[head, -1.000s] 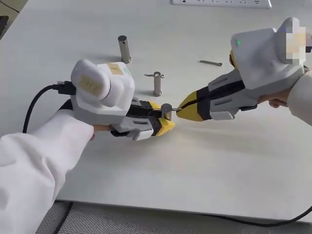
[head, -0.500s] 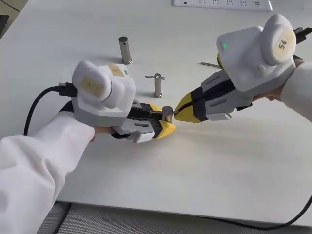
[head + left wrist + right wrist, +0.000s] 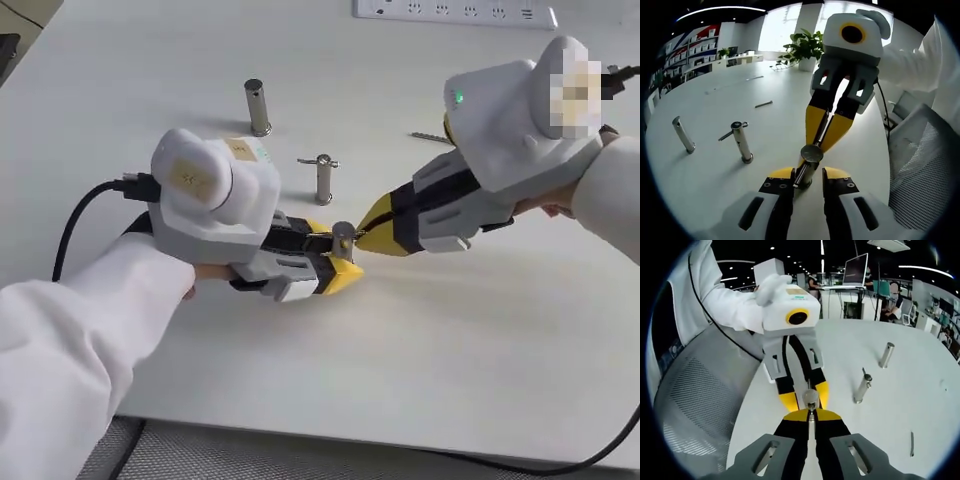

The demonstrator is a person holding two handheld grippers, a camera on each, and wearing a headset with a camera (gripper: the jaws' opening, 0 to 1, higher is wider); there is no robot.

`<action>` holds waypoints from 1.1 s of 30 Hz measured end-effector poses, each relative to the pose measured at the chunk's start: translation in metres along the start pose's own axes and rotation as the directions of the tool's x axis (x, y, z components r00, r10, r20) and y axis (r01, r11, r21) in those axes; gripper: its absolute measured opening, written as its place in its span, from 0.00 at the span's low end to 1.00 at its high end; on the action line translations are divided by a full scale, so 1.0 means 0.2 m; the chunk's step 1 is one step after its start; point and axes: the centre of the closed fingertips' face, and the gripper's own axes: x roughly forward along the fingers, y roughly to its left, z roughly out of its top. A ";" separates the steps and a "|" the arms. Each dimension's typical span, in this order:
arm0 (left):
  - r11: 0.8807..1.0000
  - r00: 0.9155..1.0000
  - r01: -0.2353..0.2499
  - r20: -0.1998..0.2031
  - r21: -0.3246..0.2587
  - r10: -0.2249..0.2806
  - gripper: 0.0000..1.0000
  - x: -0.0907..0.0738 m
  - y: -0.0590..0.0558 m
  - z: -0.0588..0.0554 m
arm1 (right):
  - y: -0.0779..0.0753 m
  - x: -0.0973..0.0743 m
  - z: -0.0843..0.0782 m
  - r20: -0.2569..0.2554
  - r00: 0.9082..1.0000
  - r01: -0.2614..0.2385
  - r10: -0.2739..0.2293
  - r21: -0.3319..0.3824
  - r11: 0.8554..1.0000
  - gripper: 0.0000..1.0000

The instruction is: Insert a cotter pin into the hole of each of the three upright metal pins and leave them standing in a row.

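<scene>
My left gripper (image 3: 335,252) is shut on a short metal pin (image 3: 342,236) and holds it upright just off the table. My right gripper (image 3: 367,236) comes in from the right, shut on a thin cotter pin (image 3: 811,416) whose tip meets the held pin's head (image 3: 810,397). In the left gripper view my own jaws (image 3: 807,175) clamp the pin (image 3: 809,162) while the right gripper's yellow tips (image 3: 821,134) touch its top. Behind stands a second pin (image 3: 323,178) with a cotter pin through it, and farther back a bare pin (image 3: 257,106).
A loose cotter pin (image 3: 432,137) lies on the white table (image 3: 400,350) behind the right gripper. A white power strip (image 3: 455,10) runs along the far edge. A black cable (image 3: 85,215) trails from the left gripper. A mesh chair (image 3: 695,395) stands by the table.
The right gripper has moved in leftward and slightly down, bringing the cotter pin up against the held pin's head. The left gripper has barely shifted.
</scene>
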 end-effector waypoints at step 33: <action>0.999 0.999 -0.002 0.054 -0.036 0.004 0.99 -0.25 -0.09 -0.04 | 0.03 0.02 0.10 0.171 0.981 0.061 -0.091 0.175 0.983 0.27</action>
